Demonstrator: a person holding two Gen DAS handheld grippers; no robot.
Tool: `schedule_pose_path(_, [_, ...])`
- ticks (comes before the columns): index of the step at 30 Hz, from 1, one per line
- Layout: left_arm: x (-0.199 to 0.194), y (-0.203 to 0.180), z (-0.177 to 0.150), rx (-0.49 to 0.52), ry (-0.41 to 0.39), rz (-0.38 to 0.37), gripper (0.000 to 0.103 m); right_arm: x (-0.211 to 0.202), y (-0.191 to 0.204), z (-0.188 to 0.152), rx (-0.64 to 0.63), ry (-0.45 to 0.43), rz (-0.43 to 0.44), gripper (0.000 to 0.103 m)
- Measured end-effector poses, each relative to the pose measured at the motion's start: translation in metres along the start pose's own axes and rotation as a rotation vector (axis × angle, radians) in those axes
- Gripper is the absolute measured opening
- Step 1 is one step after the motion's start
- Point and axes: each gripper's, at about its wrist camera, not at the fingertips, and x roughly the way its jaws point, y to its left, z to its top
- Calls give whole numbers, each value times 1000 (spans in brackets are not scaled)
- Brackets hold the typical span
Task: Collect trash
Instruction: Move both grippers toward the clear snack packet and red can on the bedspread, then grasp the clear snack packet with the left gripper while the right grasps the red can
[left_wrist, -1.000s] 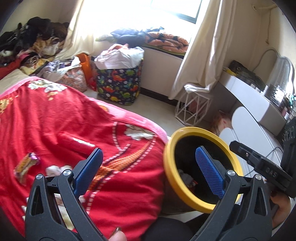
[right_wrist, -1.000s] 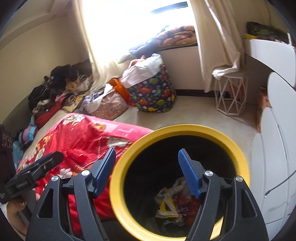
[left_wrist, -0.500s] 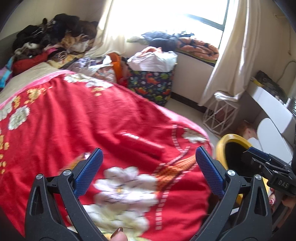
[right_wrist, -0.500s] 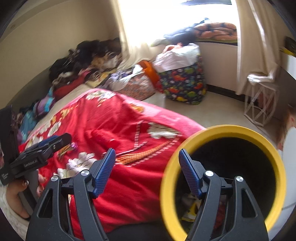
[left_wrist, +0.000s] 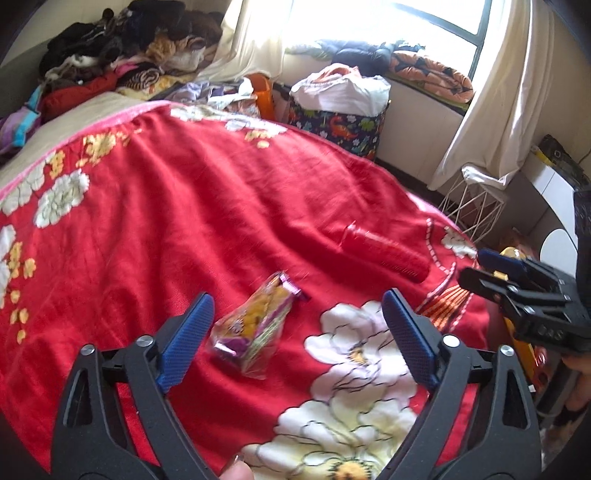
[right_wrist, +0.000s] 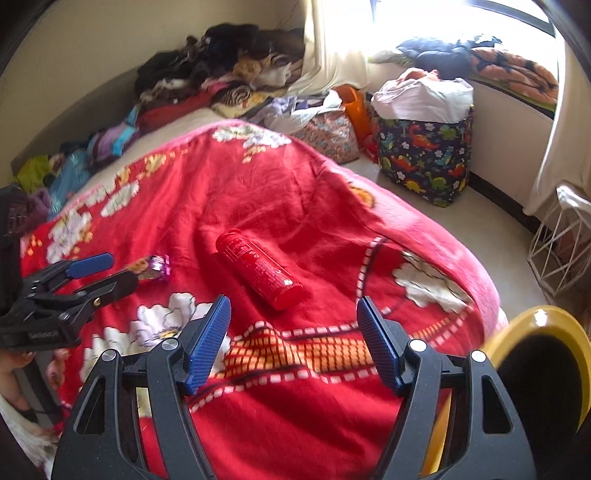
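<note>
Between our left gripper's wide-apart fingers: one snack wrapper flat on red blanket, bare blanket around. Ahead of our right gripper, fingers also spread, holding nothing: one red tube. One yellow bin beside it, right, past blanket edge.

White print runs along the red tube lying on the bed, but it is too small to read.
</note>
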Motion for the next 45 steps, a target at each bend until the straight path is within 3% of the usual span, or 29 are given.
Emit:
schedule_pose_path(8, [18, 16, -11, -33, 49, 14, 66, 54, 13, 15, -61, 82, -21, 67])
schedule_pose_path(17, [21, 13, -14, -6, 52, 39, 52, 81, 29, 14, -102, 111, 16, 45])
schedule_pose_path(26, [17, 19, -13, -24, 60, 55, 27, 39, 17, -8, 39, 24, 60, 38])
schedule_pose_path(30, [10, 17, -11, -38, 56, 36, 8, 14, 7, -18, 95, -18, 64, 35])
schedule_pose_path(45, [-6, -58, 4, 38, 25, -139, 6, -57, -37, -36, 235, -155, 23, 31])
